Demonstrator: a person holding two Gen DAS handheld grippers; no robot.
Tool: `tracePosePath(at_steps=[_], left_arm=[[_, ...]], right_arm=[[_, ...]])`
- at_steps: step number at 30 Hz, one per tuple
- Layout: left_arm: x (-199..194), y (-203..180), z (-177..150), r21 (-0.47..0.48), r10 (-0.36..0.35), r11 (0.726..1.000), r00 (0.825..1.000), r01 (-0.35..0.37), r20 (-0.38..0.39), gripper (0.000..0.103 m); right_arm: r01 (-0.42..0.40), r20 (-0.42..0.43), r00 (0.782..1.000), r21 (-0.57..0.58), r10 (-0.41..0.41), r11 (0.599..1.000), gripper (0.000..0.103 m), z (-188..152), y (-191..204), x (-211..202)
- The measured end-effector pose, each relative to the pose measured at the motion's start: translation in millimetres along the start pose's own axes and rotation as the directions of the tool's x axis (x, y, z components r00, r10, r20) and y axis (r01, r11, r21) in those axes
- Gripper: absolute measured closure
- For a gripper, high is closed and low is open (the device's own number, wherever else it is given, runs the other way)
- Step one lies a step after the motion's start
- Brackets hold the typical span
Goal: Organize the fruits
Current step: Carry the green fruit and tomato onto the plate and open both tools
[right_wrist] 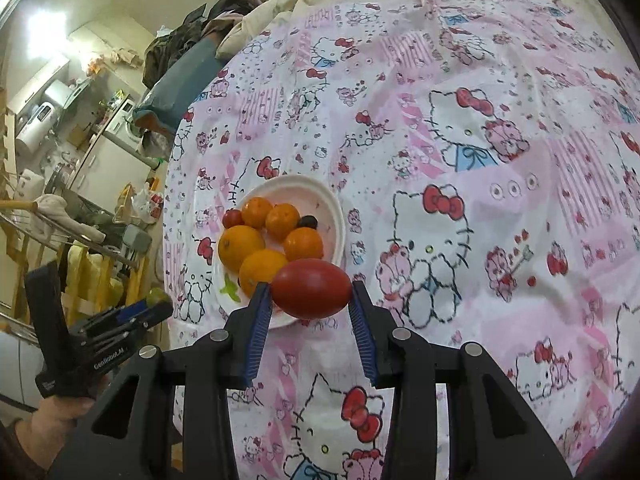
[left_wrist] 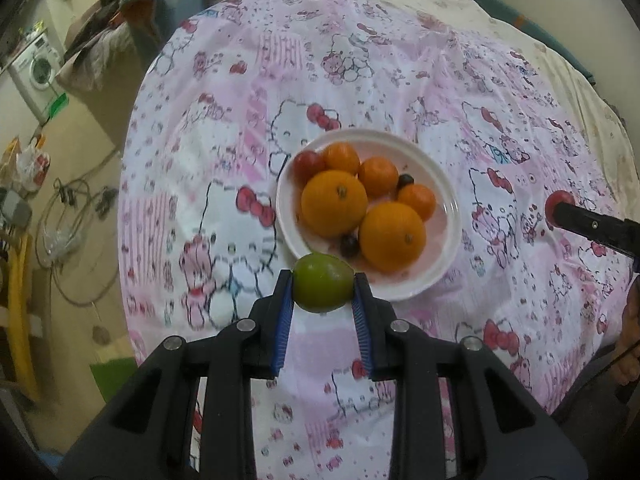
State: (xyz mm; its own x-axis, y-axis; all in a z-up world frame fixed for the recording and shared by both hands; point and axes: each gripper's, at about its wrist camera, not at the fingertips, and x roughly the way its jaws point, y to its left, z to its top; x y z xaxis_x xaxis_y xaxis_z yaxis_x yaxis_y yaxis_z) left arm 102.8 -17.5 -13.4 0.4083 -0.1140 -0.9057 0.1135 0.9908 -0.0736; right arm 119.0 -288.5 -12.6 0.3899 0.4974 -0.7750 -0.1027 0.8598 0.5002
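I am judging the task nearly done: the white plate (left_wrist: 448, 184) on the Hello Kitty cloth (left_wrist: 224, 128) is already holding oranges (left_wrist: 334, 204), mandarins, a small red fruit and dark berries, and two fruits are left. My left gripper (left_wrist: 323, 290) is clamped partway on a green lime (left_wrist: 323, 288) at the plate's near rim. My right gripper (right_wrist: 311, 292) is clamped partway on a red tomato (right_wrist: 311, 288), just beside the plate.

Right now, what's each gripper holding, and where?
Left gripper: green fruit, pinched at its sides. Right gripper: red tomato, pinched at its two ends.
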Motion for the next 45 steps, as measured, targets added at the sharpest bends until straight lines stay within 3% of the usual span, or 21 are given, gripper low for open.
tracePosePath(at_steps=[8, 14, 24, 35, 38, 40, 42, 45], left_arm=[[32, 3, 19, 0.011, 0.02, 1.0, 0.999, -0.019, -0.036, 0.078], [58, -1, 20, 0.009, -0.056, 0.998, 0.995, 0.057, -0.083, 0.078], [78, -10, 16, 0.04, -0.06, 0.997, 0.987, 0.066, -0.148, 0.078], [84, -13, 21, 0.041, -0.091, 0.994, 0.98, 0.099, -0.179, 0.077], [87, -16, 21, 0.058, -0.07, 0.995, 0.979, 0.083, -0.191, 0.077], [89, -16, 21, 0.059, -0.072, 0.995, 0.976, 0.085, -0.204, 0.076], [91, -16, 20, 0.057, -0.078, 0.994, 0.972, 0.093, -0.222, 0.07], [86, -18, 20, 0.064, -0.079, 0.994, 0.976, 0.093, -0.202, 0.041]], right_arm=[[-0.01, -0.052, 0.999, -0.038, 0.008, 0.999, 0.062, 15, 0, 25], [-0.06, -0.115, 0.991, 0.032, 0.063, 0.998, 0.062, 24, -13, 57], [-0.075, -0.232, 0.969, 0.046, 0.084, 0.996, 0.061, 23, -6, 113], [-0.098, -0.258, 0.96, 0.062, 0.111, 0.993, 0.059, 16, -4, 124], [-0.105, -0.251, 0.96, 0.086, 0.123, 0.991, 0.058, 18, -8, 123], [-0.117, -0.245, 0.959, 0.107, 0.14, 0.987, 0.053, 19, -11, 122], [-0.115, -0.236, 0.962, 0.106, 0.138, 0.988, 0.049, 20, -10, 119], [-0.113, -0.223, 0.966, 0.081, 0.128, 0.99, 0.04, 23, -6, 113]])
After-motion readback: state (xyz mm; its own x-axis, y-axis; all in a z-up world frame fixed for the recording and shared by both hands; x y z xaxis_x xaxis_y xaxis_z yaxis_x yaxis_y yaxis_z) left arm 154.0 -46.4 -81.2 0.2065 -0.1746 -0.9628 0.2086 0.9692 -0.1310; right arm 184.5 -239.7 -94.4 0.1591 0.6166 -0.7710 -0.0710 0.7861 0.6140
